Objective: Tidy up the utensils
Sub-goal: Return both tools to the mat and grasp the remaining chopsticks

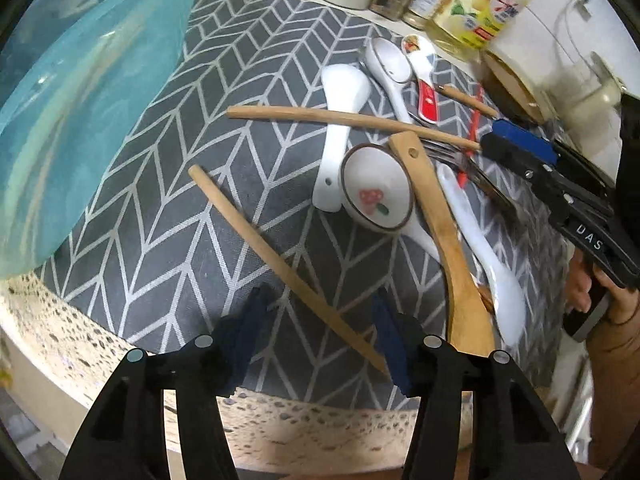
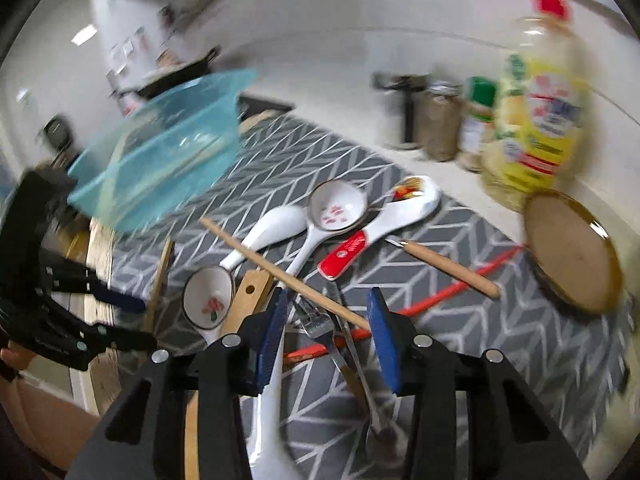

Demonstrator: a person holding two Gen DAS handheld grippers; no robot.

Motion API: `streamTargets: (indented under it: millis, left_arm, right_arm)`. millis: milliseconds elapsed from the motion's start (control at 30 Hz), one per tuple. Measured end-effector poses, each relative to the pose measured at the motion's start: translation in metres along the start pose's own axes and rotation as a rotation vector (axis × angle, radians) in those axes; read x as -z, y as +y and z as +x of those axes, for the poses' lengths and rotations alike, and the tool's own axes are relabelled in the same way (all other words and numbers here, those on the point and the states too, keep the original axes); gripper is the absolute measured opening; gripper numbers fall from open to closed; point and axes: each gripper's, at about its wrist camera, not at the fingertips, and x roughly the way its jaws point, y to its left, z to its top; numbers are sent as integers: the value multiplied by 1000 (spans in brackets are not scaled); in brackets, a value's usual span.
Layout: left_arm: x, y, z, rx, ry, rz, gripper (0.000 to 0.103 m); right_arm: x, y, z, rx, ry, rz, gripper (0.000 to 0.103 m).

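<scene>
Looking barely started: the utensils [image 1: 400,168] are all heaped on the grey mat [image 1: 160,220] beside the blue bowl [image 1: 80,100], while left gripper [image 1: 316,332] and right gripper [image 2: 328,336] hover, jaws spread, pinching nothing.

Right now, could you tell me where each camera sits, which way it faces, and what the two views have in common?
Left wrist: on the left hand-held gripper, looking steeply down at the chopstick and utensil pile on the mat; its own open fingers show, plus the right hand-held gripper and a hand.
Right wrist: on the right hand-held gripper, looking down and across over the fork; open fingers show, the left hand-held gripper at the left edge.
Shared: mat, blue bowl, mushroom spoon, oil bottle.
</scene>
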Motion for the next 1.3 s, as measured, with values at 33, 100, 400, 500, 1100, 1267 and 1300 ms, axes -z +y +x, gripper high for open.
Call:
streamTargets:
  millis: [33,100,400,500,1100,1267,1300]
  left_arm:
    - [1,-2,-1,-12,-16,-3,49]
    - [2,-7,1,-22,-55,16,26]
    - [-25,-10,8,86,-78,30,13]
    - [-16,-2,4,116,-56,21,9]
    - [-44,27,-130,287,-190,106,7]
    - [-73,66,-180,292,-253,128,7]
    - [-82,78,-189,287,-263,136,7]
  right_arm:
    - [-2,1,5,-8,8,-30,42]
    - [-9,3,14,-27,27,-86,42]
    - [-5,8,43,-56,104,-188,32]
    - [-3,3,40,-25,103,-148,16]
    - [2,-7,-59,-141,-197,661,7]
    - [-34,28,-86,-91,-327,662,7]
    - [-42,37,-90,-79,-355,657,7]
